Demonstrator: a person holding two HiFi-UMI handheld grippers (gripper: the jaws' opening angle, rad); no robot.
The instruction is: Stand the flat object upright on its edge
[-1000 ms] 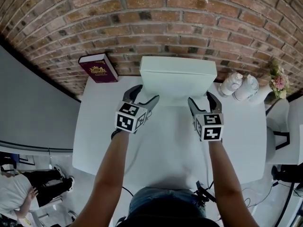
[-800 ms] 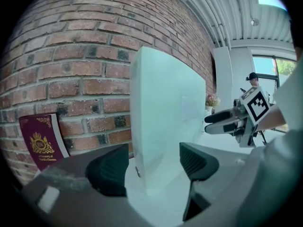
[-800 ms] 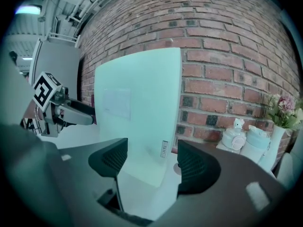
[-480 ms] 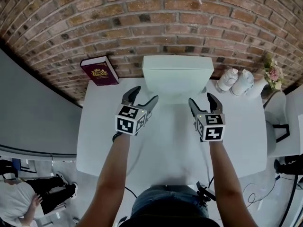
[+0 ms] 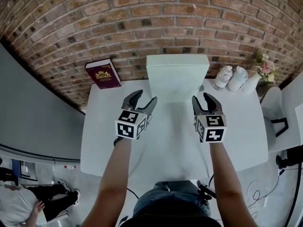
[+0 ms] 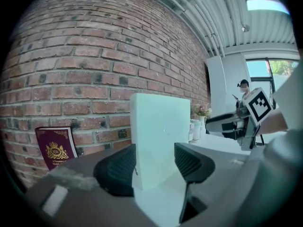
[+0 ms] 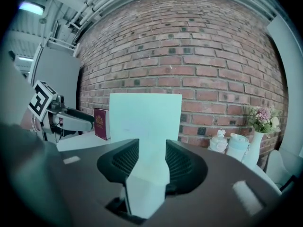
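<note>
At 7 o'clock over the table (image 5: 170, 143), left gripper (image 5: 143, 98), closing on nothing; at 5 o'clock, right gripper (image 5: 202, 99), likewise closing, empty. Just beyond, at 12 o'clock, flat white box (image 5: 177, 77), upright on edge before the brick wall (image 5: 142, 27).

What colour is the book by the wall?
Maroon with a gold crest; the book shows best in the left gripper view.

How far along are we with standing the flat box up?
Done: the white box stands on its edge by the brick wall. In hand: nothing; left gripper and right gripper sit short of it, jaws closing empty. Left: apparently nothing.
</note>
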